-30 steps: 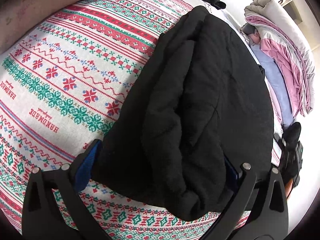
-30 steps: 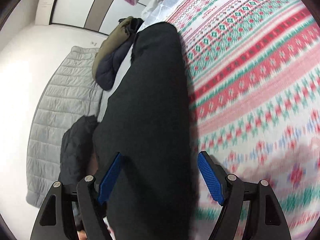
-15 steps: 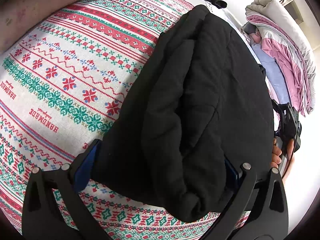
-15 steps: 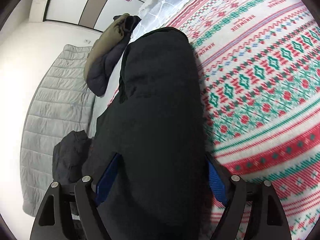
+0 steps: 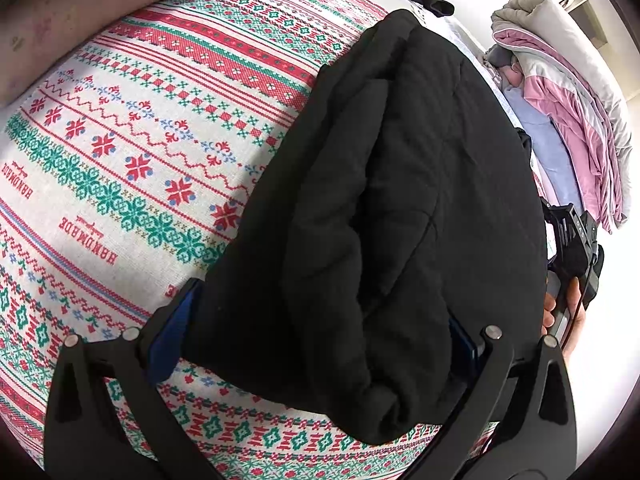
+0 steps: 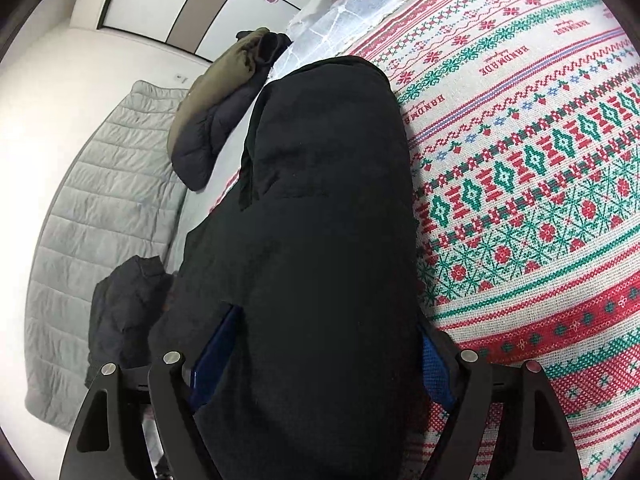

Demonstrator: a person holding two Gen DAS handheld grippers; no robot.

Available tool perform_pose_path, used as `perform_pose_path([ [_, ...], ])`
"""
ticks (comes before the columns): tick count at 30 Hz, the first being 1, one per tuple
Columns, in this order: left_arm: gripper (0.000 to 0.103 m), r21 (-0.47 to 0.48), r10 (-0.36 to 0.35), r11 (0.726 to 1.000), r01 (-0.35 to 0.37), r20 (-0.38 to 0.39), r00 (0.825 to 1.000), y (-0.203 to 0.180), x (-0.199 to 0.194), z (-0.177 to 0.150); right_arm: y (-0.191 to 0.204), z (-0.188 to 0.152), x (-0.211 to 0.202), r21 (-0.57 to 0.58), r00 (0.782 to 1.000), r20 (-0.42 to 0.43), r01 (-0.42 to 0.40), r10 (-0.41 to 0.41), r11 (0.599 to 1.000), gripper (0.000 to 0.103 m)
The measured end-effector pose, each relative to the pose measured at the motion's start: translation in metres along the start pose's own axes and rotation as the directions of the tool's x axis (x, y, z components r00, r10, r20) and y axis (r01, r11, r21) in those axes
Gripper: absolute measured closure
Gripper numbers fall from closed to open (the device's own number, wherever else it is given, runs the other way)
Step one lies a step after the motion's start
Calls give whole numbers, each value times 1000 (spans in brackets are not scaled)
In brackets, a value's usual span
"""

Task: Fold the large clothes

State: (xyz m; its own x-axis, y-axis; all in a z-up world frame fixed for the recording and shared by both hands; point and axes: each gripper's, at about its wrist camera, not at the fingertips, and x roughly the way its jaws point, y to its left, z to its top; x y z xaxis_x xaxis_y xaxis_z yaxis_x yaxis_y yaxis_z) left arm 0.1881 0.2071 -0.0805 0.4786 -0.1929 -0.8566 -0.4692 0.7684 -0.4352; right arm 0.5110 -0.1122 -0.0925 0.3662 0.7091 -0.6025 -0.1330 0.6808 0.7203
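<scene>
A black quilted jacket [image 5: 400, 200], folded into a thick long bundle, lies on the red, green and white patterned cloth [image 5: 120, 140]. My left gripper [image 5: 320, 312] straddles the bundle's near end, and its blue pads press both sides. In the right wrist view the same jacket [image 6: 320, 220] runs away from me. My right gripper [image 6: 328, 320] grips its other end; the jaws are closing, and the fabric bulges over both blue pads. The left wrist view shows the right gripper [image 5: 572, 248] at the bundle's far right edge, with a hand [image 5: 560, 308] on it.
A heap of pink and grey bedding [image 5: 568, 92] lies beyond the jacket. An olive and navy puffer coat [image 6: 224, 100] hangs over the table's far edge. A grey quilted blanket [image 6: 92, 208] and a dark garment [image 6: 128, 300] lie on the floor at left.
My right gripper has slid sideways onto the bundle, which now fills the space between its pads. In the left wrist view it has come up along the right edge. The left gripper stays put.
</scene>
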Motion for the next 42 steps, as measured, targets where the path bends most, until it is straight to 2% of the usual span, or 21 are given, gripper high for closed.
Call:
perform_pose_path([
  [4, 0, 2, 6, 1000, -6, 1, 1000, -1, 0, 0, 10, -4, 4, -52, 998, 14, 56, -55, 997, 31],
  [7, 1, 0, 6, 1000, -6, 1, 1000, -1, 1, 0, 23, -9, 7, -108, 991, 33, 130, -127, 986, 38],
  [12, 6, 7, -3, 1000, 3, 3, 1000, -3, 0, 1, 34, -10, 12, -137, 983, 43, 182, -178, 974, 41],
  [17, 15, 27, -1, 1000, 1, 14, 1000, -7, -2, 0, 41, -14, 14, -171, 974, 71, 223, -214, 960, 46],
  [21, 23, 44, 10, 999, -11, 27, 1000, -11, -4, -1, 62, -21, 17, -239, 949, 115, 313, -294, 919, 50],
  [27, 24, 45, 25, 999, -26, 30, 999, -13, -2, -1, 101, -38, 26, -345, 880, 223, 473, -419, 811, 55],
  [30, 24, 46, 25, 999, -26, 27, 999, -17, 1, 1, 105, -39, 29, -353, 872, 238, 488, -428, 798, 56],
  [42, 19, 38, 15, 999, -15, 13, 1000, -16, 4, 2, 98, -40, 23, -347, 880, 234, 473, -413, 810, 56],
])
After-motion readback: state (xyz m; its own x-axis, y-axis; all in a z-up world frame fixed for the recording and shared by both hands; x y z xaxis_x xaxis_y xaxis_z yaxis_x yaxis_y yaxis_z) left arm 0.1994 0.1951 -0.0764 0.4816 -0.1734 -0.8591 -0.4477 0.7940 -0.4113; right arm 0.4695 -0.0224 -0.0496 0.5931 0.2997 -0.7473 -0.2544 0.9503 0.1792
